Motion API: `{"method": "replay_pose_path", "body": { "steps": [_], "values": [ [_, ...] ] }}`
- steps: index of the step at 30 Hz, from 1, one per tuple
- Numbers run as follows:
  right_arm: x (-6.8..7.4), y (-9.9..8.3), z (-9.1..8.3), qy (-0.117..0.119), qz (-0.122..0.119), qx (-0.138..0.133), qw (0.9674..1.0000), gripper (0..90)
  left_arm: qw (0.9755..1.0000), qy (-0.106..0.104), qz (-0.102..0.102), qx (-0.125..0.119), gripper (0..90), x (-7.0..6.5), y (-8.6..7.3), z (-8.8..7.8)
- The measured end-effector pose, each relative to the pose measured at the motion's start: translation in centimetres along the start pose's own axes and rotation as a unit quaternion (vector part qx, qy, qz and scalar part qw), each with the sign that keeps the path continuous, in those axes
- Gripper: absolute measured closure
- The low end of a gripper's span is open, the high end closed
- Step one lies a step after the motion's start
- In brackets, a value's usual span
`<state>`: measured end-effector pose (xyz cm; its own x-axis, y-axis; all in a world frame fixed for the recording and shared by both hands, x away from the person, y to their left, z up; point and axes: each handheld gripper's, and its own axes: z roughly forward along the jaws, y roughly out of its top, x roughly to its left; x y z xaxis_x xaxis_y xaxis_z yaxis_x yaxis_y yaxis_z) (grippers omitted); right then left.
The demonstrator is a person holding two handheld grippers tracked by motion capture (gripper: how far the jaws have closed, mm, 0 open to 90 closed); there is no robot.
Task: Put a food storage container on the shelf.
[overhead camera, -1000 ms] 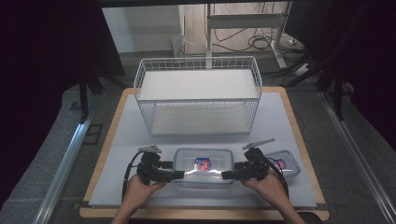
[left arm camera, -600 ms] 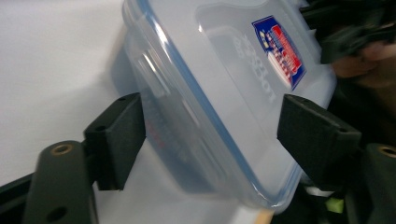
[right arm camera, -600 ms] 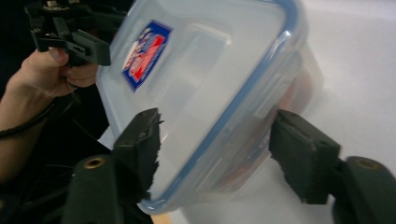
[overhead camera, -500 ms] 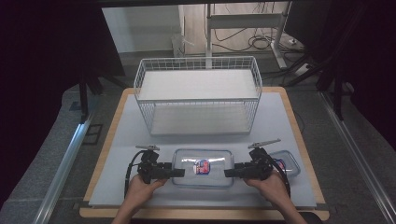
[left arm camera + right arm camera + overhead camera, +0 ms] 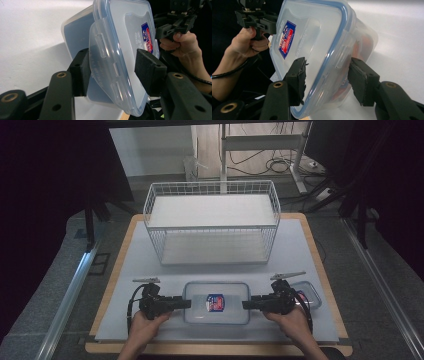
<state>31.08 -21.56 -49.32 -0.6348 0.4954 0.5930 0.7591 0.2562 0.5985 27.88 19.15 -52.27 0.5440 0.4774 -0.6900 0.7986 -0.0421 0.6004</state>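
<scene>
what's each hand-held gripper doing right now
Left hand-held gripper: jaws just closing around the container end flap, right pad apart.
Right hand-held gripper: jaws just closing around its other end, not yet gripping.

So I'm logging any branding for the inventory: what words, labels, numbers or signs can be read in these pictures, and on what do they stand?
Red, white and blue sticker on the clear lid of the container: print too blurred to read.
Raised lettering moulded into that lid beside the sticker, seen in the left gripper view: too faint to read.
Small container at the right, wire basket: no text visible.
</scene>
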Motion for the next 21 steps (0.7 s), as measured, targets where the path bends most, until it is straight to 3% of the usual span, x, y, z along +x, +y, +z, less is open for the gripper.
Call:
{"method": "replay_pose_path", "body": {
  "steps": [5, 15, 18, 21],
  "values": [
    [-0.3, -0.1, 0.1, 0.011, 0.011, -0.002, 0.9999, 49.0, 1.0000, 0.002, 0.003, -0.003, 48.4, -0.3, -0.4, -0.2],
    [-0.6, -0.6, -0.3, 0.039, 0.058, -0.012, 0.9974, 56.1, 0.9999, 0.004, -0.003, -0.014, 51.3, -0.8, -0.8, -0.5],
    [-0.5, -0.7, -0.4, 0.040, 0.065, -0.012, 0.9970, 57.0, 0.9998, 0.004, -0.009, -0.019, 51.7, -0.9, -0.8, -0.5],
    [-0.3, -0.7, -0.6, 0.036, 0.058, -0.019, 0.9975, 57.6, 0.9997, 0.004, -0.004, -0.025, 52.5, -1.1, -0.6, -0.6]
  ]
}}
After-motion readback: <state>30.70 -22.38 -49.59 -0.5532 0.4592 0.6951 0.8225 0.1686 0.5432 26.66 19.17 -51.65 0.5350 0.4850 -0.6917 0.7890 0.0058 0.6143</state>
